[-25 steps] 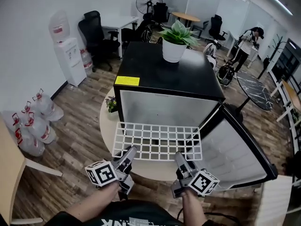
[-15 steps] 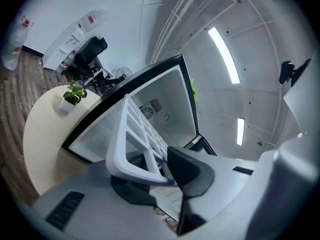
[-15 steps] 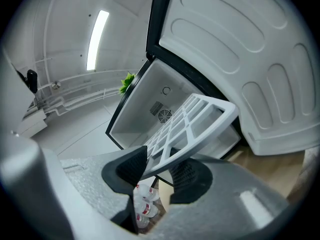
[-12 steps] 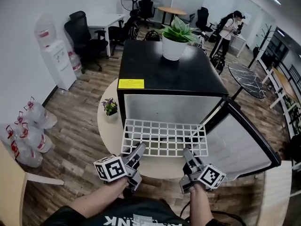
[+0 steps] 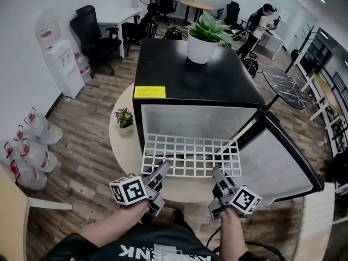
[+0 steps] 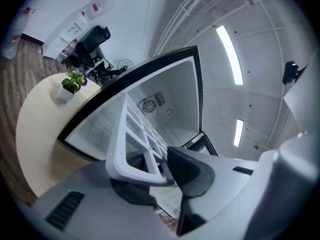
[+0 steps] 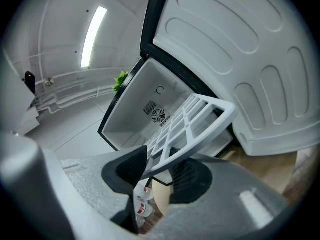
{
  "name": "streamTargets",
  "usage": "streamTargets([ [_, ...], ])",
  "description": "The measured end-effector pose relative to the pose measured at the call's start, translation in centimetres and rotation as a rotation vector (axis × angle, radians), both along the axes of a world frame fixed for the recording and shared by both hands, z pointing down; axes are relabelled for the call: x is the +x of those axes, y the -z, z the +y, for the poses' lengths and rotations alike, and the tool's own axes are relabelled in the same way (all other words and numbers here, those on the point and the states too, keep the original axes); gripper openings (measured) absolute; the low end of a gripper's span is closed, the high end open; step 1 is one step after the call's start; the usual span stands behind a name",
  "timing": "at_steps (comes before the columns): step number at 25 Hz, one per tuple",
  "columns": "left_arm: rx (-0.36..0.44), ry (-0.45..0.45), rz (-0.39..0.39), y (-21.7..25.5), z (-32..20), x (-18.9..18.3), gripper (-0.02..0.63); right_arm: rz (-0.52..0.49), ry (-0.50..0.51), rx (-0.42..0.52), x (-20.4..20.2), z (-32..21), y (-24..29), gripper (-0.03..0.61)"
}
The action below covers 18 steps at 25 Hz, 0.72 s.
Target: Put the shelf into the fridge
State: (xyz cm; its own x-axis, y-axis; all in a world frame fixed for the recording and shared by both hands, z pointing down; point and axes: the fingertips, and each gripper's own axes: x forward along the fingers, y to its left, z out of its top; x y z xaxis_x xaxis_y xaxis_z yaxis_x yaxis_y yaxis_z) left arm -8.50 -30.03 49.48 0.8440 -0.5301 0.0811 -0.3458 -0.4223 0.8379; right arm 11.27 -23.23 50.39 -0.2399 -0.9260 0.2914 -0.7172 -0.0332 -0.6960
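From the head view, a small black fridge (image 5: 196,78) stands on a round table (image 5: 120,145). Its door (image 5: 283,165) hangs wide open on the right. A big green plant in a white pot (image 5: 200,49) sits on top of the fridge. A yellow sticker (image 5: 149,92) is on the top front edge. A little plant (image 5: 124,117) stands on the table just beside the fridge. The white shelf (image 5: 190,155) is a flat grid. It is held out level in front of the open fridge, and its far edge is at the fridge's open front. The left hand-held gripper (image 5: 162,168) bites the near edge of the shelf on the left. The right hand-held gripper (image 5: 216,173) bites the near edge on the right.

From the left gripper view, the left hand-held gripper (image 6: 155,176) has its two dark pads pressed on a corner of the shelf (image 6: 125,144), one on each side. The shelf points into the white inside of the fridge (image 6: 180,104). The little plant (image 6: 70,84) and the table (image 6: 40,129) show at the left.

From the right gripper view, the right hand-held gripper (image 7: 157,171) is closed on the edge of the shelf (image 7: 195,124), with a pad on each side. The shelf reaches toward the open fridge (image 7: 150,91). The door (image 7: 235,59) fills the top right. Some bottles (image 7: 142,204) show low down, between the pads.
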Motion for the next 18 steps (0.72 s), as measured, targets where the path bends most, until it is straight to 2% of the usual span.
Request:
streamTargets([
  [7, -0.013, 0.043, -0.027, -0.7, -0.7, 0.4, 0.081, -0.012, 0.044, -0.009, 0.6, -1.4, -0.7, 0.130],
  [12, -0.051, 0.054, -0.006, -2.0, -0.8, 1.0, 0.081, -0.015, 0.062, -0.010, 0.9, -2.4, -1.6, 0.130],
  [18, -0.027, 0.086, -0.047, -2.0, -2.6, 1.2, 0.081, -0.041, 0.079, -0.007, 1.5, -4.4, -1.9, 0.130],
])
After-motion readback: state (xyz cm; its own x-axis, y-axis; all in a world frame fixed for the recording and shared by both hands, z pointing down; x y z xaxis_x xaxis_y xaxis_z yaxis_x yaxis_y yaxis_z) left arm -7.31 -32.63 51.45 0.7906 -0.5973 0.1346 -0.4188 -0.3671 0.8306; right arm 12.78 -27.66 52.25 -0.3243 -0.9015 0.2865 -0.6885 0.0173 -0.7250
